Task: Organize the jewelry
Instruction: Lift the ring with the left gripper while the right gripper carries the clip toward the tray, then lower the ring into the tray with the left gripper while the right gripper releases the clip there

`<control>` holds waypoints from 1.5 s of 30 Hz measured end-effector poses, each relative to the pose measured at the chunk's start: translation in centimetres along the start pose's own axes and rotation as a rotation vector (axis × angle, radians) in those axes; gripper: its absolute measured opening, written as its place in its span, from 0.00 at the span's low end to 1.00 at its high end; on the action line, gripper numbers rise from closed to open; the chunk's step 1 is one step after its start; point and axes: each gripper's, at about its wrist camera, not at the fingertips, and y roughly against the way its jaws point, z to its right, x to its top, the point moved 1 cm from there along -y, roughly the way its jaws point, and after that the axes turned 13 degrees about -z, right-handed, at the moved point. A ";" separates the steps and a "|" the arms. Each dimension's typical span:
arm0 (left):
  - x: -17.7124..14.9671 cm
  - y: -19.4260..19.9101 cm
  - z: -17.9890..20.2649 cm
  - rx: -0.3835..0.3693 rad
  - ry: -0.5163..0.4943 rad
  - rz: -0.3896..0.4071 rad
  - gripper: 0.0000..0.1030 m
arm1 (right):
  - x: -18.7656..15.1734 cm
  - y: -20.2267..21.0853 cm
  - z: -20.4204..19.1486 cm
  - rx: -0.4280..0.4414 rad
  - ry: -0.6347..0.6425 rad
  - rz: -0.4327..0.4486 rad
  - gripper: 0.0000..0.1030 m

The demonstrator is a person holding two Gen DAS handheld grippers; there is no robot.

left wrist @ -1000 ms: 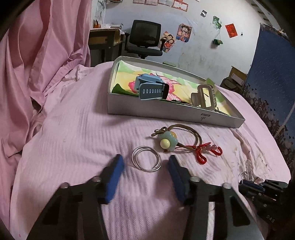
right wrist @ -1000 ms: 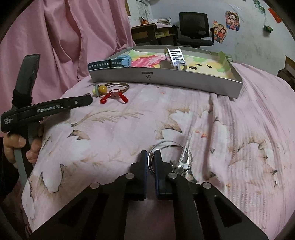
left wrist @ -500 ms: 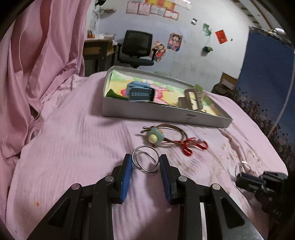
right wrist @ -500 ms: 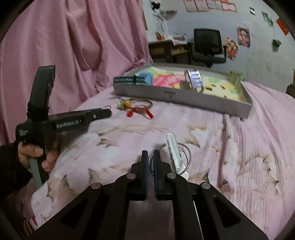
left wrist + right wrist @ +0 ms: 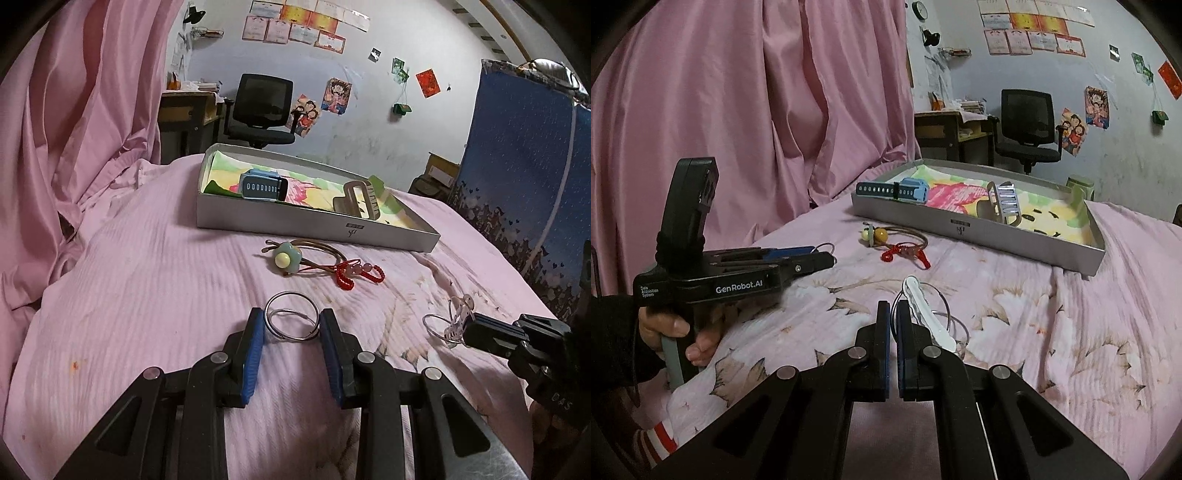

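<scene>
Two thin silver rings (image 5: 291,320) sit pinched between the blue ribbed pads (image 5: 254,354) of the left gripper (image 5: 291,325), just above the pink ribbed bedspread (image 5: 155,280). Right gripper (image 5: 893,317) is pressed together on a thin wire hoop (image 5: 942,314), with a glossy white clip (image 5: 929,319) beside its fingers.

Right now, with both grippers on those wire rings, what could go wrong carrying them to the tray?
1. The left gripper pinches the silver rings only at their edges; they might spring out.
2. The clear hair clip hangs on the thin hoop in the right gripper and could slide off.
</scene>
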 end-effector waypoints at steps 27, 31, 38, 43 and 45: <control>1.3 3.0 2.9 -0.019 -0.045 0.084 0.28 | 3.1 4.8 1.5 0.026 -0.032 0.283 0.02; 2.6 3.2 3.7 -0.017 -0.054 0.109 0.28 | 4.6 4.8 2.3 0.012 -0.030 0.312 0.02; 6.5 2.8 5.2 0.022 -0.061 0.206 0.28 | 7.9 4.1 4.6 -0.036 -0.043 0.371 0.02; 9.1 1.0 5.9 0.060 -0.065 0.245 0.28 | 9.3 2.8 6.2 -0.089 -0.059 0.392 0.02; 10.1 0.2 6.0 0.074 -0.066 0.255 0.28 | 10.0 2.0 7.2 -0.113 -0.078 0.397 0.02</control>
